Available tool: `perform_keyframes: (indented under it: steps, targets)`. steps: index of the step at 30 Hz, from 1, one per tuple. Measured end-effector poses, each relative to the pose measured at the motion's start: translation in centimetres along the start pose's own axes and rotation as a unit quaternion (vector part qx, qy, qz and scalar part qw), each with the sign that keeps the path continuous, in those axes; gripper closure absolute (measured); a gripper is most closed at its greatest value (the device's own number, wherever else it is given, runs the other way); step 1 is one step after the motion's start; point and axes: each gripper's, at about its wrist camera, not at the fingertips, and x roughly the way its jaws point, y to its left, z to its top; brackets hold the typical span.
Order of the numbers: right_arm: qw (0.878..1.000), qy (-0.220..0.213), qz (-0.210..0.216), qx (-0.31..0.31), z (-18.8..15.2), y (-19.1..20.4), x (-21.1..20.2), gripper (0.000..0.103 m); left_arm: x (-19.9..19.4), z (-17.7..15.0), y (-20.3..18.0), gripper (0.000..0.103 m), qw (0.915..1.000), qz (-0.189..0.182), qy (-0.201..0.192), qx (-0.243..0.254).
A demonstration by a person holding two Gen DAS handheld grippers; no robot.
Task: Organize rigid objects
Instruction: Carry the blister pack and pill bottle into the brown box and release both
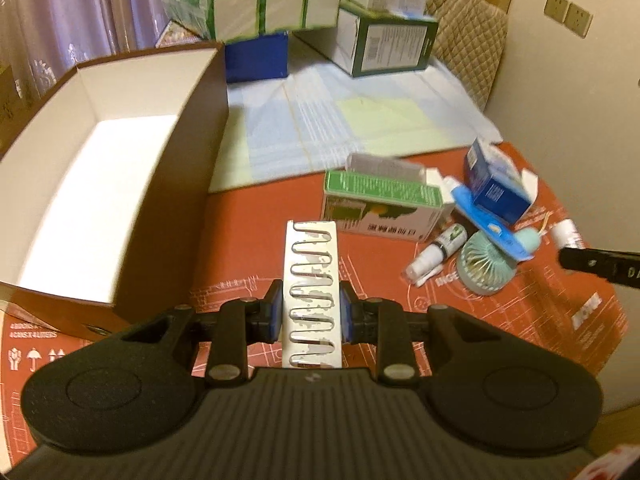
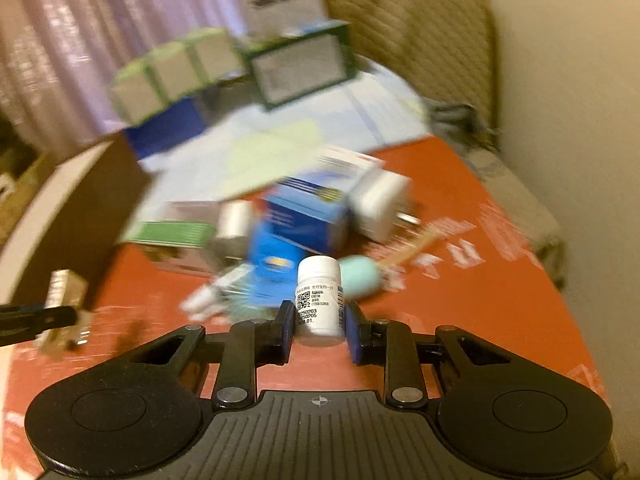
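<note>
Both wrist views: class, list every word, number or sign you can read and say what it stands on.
"250205": white pill bottle label, held in the right claw; the line above partly hidden, the one below cut off; a QR code sits beside them.
Umbrella and handling signs: red table cover, near left edge.
Green medicine box: upside-down Chinese characters, too blurred to read.
Back cartons, blue box, spray bottle: unreadable.

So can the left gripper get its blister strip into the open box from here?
Probably yes: the left gripper holds the blister strip, the brown box stands beside it, open-topped, nothing between.
</note>
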Motion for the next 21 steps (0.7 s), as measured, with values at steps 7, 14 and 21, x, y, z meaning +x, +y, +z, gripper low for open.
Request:
perform_keyframes:
  steps: [7,14,21]
  targets:
    - [0.992,0.004,0.092,-0.08,1.3,8.6,-0.8,0.08,-4.0,1.3,2.9,0.079,0.9994,0.001,-0.031,-0.016]
    - [0.973,0.01,0.175,-0.154,2.0,17.9,-0.1,0.08,-6.6,2.3,7.9,0.079,0.9974,0.024,-0.059,-0.035]
    - [0.954,0.012,0.218,-0.204,2.6,26.5,2.3,0.08,-7.4,3.0,14.1,0.079,0.9949,0.058,-0.066,-0.049]
